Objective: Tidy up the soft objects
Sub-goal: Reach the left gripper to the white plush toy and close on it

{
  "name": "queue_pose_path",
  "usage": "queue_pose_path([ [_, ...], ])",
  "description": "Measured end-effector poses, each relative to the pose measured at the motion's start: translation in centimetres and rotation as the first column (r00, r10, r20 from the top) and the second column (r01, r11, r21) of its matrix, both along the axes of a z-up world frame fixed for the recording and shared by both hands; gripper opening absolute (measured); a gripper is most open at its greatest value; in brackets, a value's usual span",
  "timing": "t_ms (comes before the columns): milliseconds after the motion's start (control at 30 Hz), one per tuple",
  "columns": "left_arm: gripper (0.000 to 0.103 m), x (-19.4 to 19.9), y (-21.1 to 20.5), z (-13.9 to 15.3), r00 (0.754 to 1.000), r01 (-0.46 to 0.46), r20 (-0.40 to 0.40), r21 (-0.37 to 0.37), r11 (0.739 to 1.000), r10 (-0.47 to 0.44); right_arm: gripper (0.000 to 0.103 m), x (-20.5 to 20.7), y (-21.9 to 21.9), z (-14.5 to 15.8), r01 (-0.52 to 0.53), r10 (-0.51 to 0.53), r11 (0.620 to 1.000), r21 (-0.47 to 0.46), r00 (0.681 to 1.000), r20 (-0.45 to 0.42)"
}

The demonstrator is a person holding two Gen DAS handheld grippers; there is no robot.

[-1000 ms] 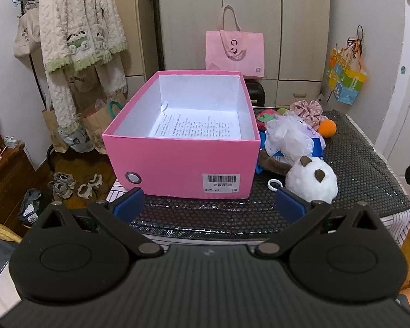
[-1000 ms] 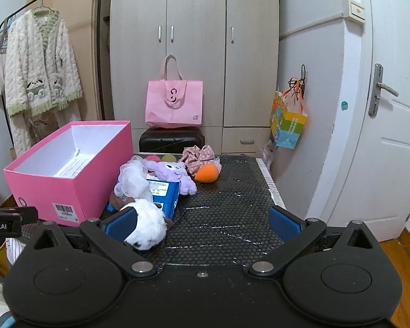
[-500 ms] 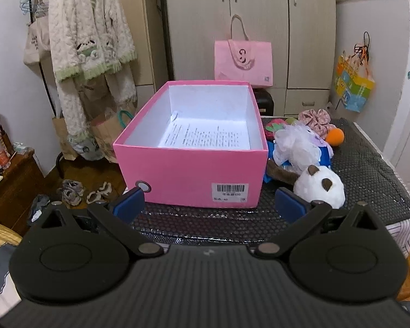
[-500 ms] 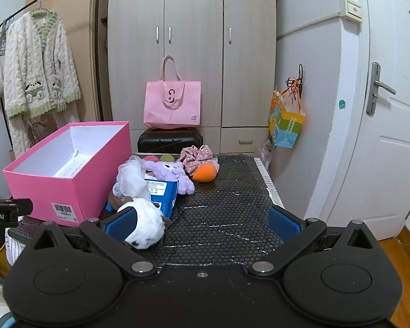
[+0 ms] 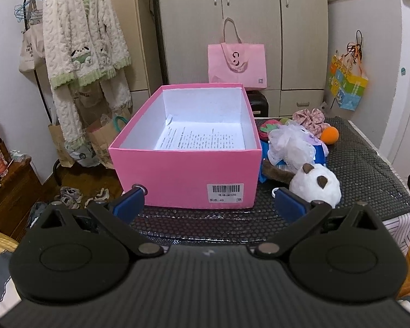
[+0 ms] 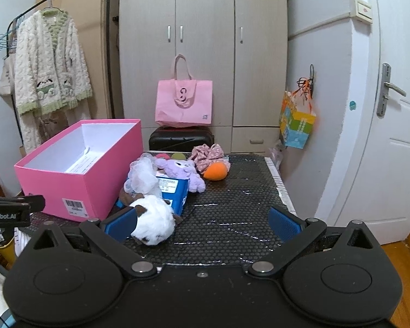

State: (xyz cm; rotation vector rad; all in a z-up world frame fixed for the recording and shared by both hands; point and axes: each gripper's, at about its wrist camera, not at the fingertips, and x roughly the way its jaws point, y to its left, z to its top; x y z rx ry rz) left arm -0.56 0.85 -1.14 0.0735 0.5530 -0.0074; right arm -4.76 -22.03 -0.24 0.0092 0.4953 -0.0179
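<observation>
White plush, round and fluffy with small brown ears, is the nearest of the soft things: the white plush toy [image 6: 153, 218] lies on the black honeycomb mat [image 6: 232, 213] at the front of the heap, just beside the near right corner of the pink box [image 5: 183, 175]. The right gripper [image 6: 202, 220] hangs with its blue pads wide apart and nothing between them; the toy sits against the inner side of its left pad, so it lies to the left of the gripper's centre line and only a little ahead. The left gripper [image 5: 207, 201] is spread just as wide and empty, and it faces the front wall of the box squarely; from there the toy [image 5: 315, 184] lies off to the right, just past the right pad. By my reading the right hand is the nearer one and the likelier to take it, with a small shift leftward to bring the toy between the pads. The toy is close to a ball, so no long axis dictates the angle of the grip. The box stands open to the left of the heap, with only a printed sheet [image 5: 202, 138] on its floor, so a carry would run leftward over its near right wall.
</observation>
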Motion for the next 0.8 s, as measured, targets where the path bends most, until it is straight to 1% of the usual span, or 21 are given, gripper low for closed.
queue_pose_path([
  [67,0.103,0.0,0.0,0.0,1.000,0.009,0.007,-0.004,1.000,-0.009,0.103,-0.2,-0.1,0.1,-0.014,0.014,1.000,0.010,1.000,0.006],
  [133,0.103,0.2,0.0,-0.1,0.999,0.035,0.020,-0.026,0.999,-0.035,0.103,-0.3,-0.5,0.0,-0.038,0.038,0.999,0.029,0.999,0.013],
  [200,0.103,0.4,0.0,-0.1,0.996,0.086,0.034,-0.070,0.994,-0.084,0.103,0.0,-1.0,-0.1,-0.077,0.076,0.995,0.064,0.997,0.016],
  [267,0.103,0.9,-0.3,-0.1,0.991,0.130,0.029,-0.114,0.985,-0.127,0.103,0.3,-1.6,-0.5,-0.109,0.106,0.988,0.107,0.994,0.036],
  [300,0.103,1.3,-0.5,-0.2,0.989,0.149,0.024,-0.129,0.980,-0.147,0.103,0.4,-1.8,-0.7,-0.120,0.115,0.986,0.113,0.992,0.047],
  [333,0.103,1.6,-0.8,-0.3,0.986,0.165,0.021,-0.134,0.977,-0.164,0.103,0.6,-1.9,-1.0,-0.129,0.123,0.985,0.111,0.991,0.059],
  [400,0.103,2.1,-1.7,-0.7,0.981,0.196,0.022,-0.116,0.974,-0.194,0.103,1.0,-2.2,-1.5,-0.144,0.136,0.985,0.092,0.987,0.085],
  [500,0.103,2.5,-2.9,-1.5,0.969,0.245,0.049,-0.086,0.966,-0.242,0.103,1.8,-2.7,-2.9,-0.194,0.184,0.978,0.073,0.975,0.125],
  [567,0.103,3.1,-3.6,-2.3,0.959,0.284,0.040,-0.089,0.955,-0.282,0.103,2.7,-3.0,-4.0,-0.213,0.202,0.973,0.085,0.972,0.117],
  [633,0.103,3.9,-4.1,-3.1,0.947,0.320,0.020,-0.119,0.940,-0.319,0.103,3.8,-3.1,-5.2,-0.227,0.219,0.968,0.102,0.972,0.083],
  [667,0.100,4.1,-4.4,-3.3,0.943,0.331,0.012,-0.134,0.934,-0.332,0.103,4.3,-2.9,-5.8,-0.232,0.226,0.968,0.096,0.972,0.068],
  [800,0.100,5.6,-5.3,-4.3,0.934,0.352,-0.007,-0.161,0.922,-0.357,0.103,5.7,-2.5,-7.7,-0.275,0.274,0.959,0.063,0.961,0.026],
])
